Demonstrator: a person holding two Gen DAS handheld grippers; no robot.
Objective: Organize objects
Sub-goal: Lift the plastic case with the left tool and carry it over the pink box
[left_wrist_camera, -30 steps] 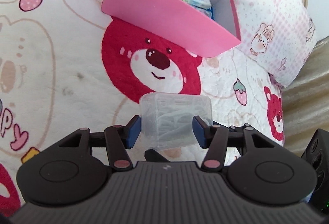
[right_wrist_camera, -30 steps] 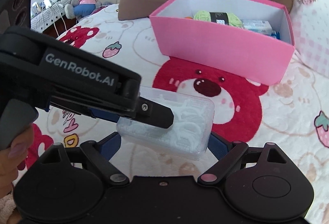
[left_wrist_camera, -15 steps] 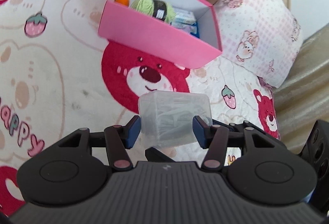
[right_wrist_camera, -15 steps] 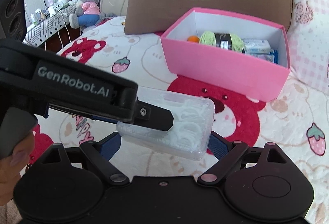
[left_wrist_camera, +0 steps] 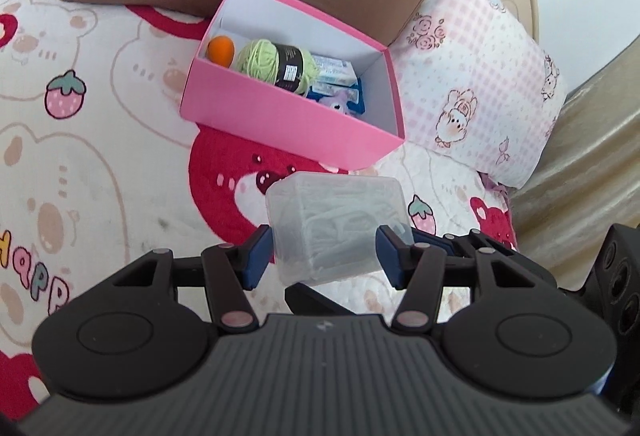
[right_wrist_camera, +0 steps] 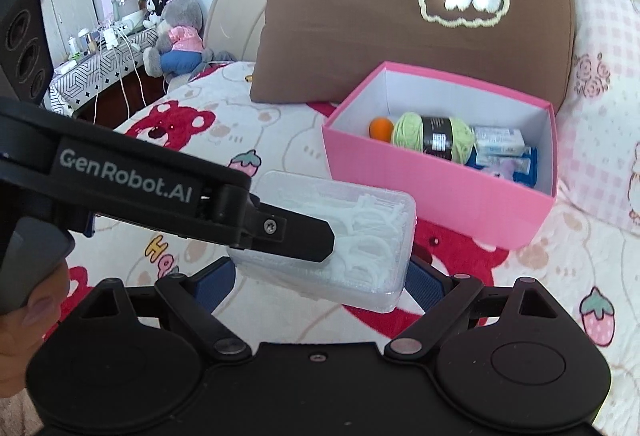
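Note:
A clear plastic case of white floss picks (left_wrist_camera: 340,224) hangs in the air above the bedspread, held from two sides. My left gripper (left_wrist_camera: 324,254) is shut on its short sides, blue pads against the walls. My right gripper (right_wrist_camera: 320,286) is shut on the same case (right_wrist_camera: 376,236) across its long ends. In the right wrist view the left gripper's black finger (right_wrist_camera: 296,236) lies across the case's near side. Ahead stands an open pink box (left_wrist_camera: 288,120) (right_wrist_camera: 420,196) holding an orange ball (left_wrist_camera: 220,50), a green yarn skein (left_wrist_camera: 276,66), tissue packs and a small purple item.
A brown pillow (right_wrist_camera: 400,36) leans behind the pink box, and a pink checked pillow (left_wrist_camera: 480,76) lies to its right. The bear-print bedspread (left_wrist_camera: 100,116) covers the bed. Plush toys (right_wrist_camera: 176,32) and a cluttered side table stand at the far left. A hand (right_wrist_camera: 24,320) grips the left handle.
Both grippers have risen together with the floss case. The pink box now sits lower and farther in both views, with more of its inside showing.

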